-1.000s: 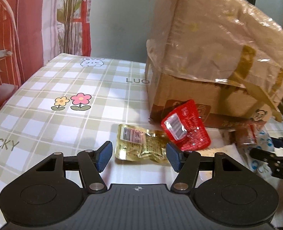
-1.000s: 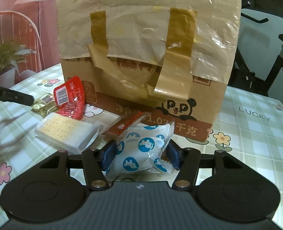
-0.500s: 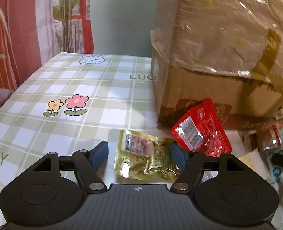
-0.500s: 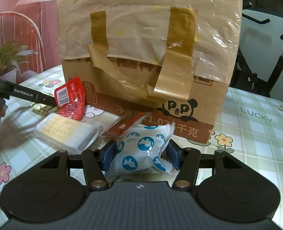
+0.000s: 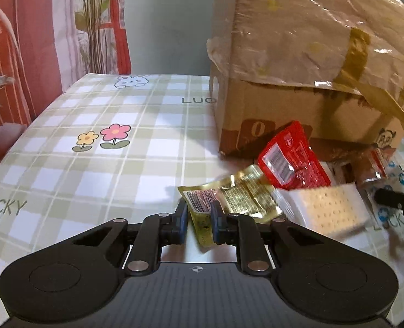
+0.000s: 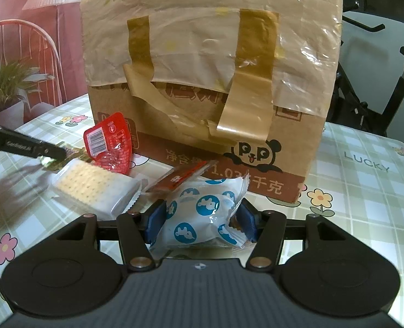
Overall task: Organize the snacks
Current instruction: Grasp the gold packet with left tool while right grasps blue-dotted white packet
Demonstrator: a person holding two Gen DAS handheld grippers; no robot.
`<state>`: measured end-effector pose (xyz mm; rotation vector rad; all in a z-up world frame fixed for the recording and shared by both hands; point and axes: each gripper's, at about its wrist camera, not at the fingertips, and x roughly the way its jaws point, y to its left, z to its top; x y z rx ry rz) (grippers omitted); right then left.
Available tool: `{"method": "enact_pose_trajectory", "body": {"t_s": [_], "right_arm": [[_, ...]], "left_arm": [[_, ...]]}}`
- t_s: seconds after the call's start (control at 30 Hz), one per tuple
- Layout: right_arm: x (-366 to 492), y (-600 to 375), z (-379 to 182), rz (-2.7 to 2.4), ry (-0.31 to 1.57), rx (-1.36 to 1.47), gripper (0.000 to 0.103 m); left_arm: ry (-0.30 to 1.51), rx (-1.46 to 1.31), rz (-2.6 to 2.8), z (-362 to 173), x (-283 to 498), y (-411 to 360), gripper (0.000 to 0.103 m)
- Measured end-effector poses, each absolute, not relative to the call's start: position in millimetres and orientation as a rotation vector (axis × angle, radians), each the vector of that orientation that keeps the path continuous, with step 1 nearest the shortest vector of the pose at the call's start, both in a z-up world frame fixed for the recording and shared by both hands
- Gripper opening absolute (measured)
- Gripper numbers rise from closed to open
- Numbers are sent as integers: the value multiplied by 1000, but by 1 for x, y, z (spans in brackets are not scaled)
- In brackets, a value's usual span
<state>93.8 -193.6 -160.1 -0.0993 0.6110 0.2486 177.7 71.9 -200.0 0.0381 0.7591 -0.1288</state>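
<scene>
**Two grippers, two snacks pinned in front of the box**

Both tools are busy on the checked tabletop (image 5: 98, 169). Over on the left, the left gripper (image 5: 198, 220) has its blue-padded fingers (image 5: 181, 220) drawn in tight on the near end of the gold packet (image 5: 237, 196), pinching the crinkled foil right by its barcode. That packet lies slanted, its far end running up against the red packet (image 5: 292, 155), which sits tilted with its label facing up, just in front of the cardboard box (image 5: 297, 114). Beside the gold one, to its right, lies the clear-wrapped cracker pack (image 5: 330, 207), touching it.

Now the right side: the right gripper (image 6: 202, 218) has its fingers (image 6: 155, 218) set partway apart and pressed against both sides of the puffy white pouch with blue circles (image 6: 204, 213), which fills the space between them. Leaning on top of that pouch is a slim red-and-brown wrapper (image 6: 180, 176), angled toward the box. Further left in this view, the cracker pack sits flat, the red packet props up behind it, and the tip of the left gripper pokes in from the edge at the gold foil.

Behind everything stands the box, draped in crinkly plastic (image 6: 210, 35) and strapped with brown tape (image 6: 253, 54), a panda printed on its front.
</scene>
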Motion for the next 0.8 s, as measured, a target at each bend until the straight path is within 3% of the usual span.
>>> {"method": "enact_pose_trajectory", "body": {"t_s": [0.63, 0.8], "right_arm": [[93, -193, -160, 250, 612, -101, 60], [93, -193, -160, 251, 612, -99, 60]], "left_arm": [[767, -23, -86, -197, 156, 73, 19], [777, -42, -129, -197, 151, 69, 34]]}}
